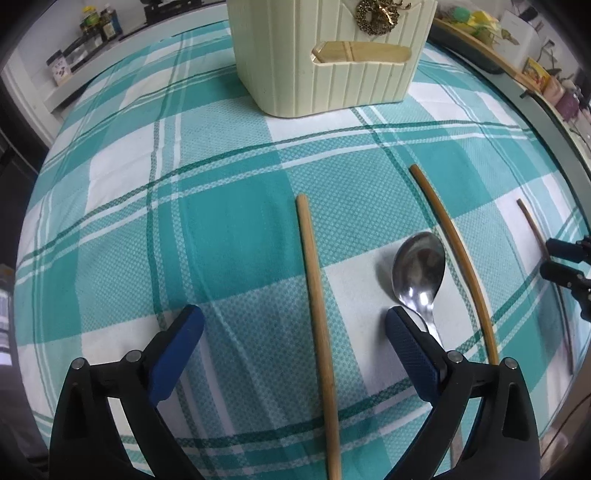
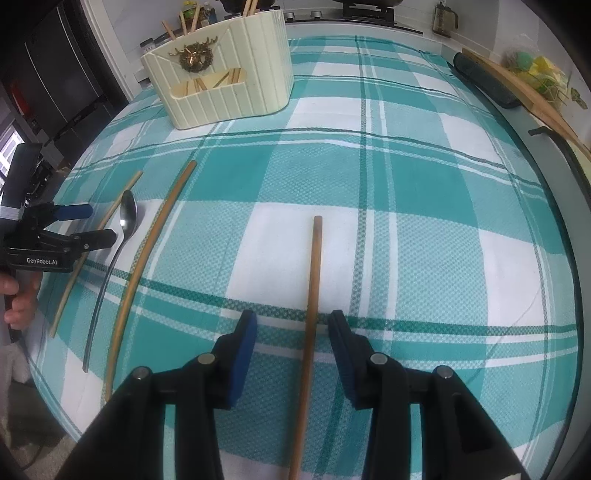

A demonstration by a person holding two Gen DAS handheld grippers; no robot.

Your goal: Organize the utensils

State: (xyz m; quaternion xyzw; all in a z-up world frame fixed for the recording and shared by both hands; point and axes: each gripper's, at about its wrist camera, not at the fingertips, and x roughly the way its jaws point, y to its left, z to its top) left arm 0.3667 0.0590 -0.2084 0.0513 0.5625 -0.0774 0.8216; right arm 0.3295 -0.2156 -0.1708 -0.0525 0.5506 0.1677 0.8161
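On the teal plaid tablecloth (image 1: 229, 221) a pale wooden chopstick (image 1: 314, 295) lies between the wide-apart fingers of my left gripper (image 1: 293, 315), untouched; the gripper is open. Right of it lie a steel spoon (image 1: 419, 266), a darker chopstick (image 1: 454, 251) and a third chopstick (image 1: 532, 229) by my right gripper (image 1: 548, 256). In the right wrist view my right gripper (image 2: 293, 321) is open, straddling that brown chopstick (image 2: 316, 266) without its pads touching. The left gripper (image 2: 94, 224), spoon (image 2: 129, 214) and two chopsticks (image 2: 155, 258) (image 2: 62, 306) show at left. The cream utensil holder (image 2: 229, 85) stands at the back with sticks in it.
A person's hand (image 2: 18, 302) grips the left tool. A wooden board (image 2: 517, 88) and a dark roll (image 2: 484, 81) lie along the table's right rim. Jars (image 1: 96, 26) stand on a shelf at the back left. The holder (image 1: 332, 55) is near in the left view.
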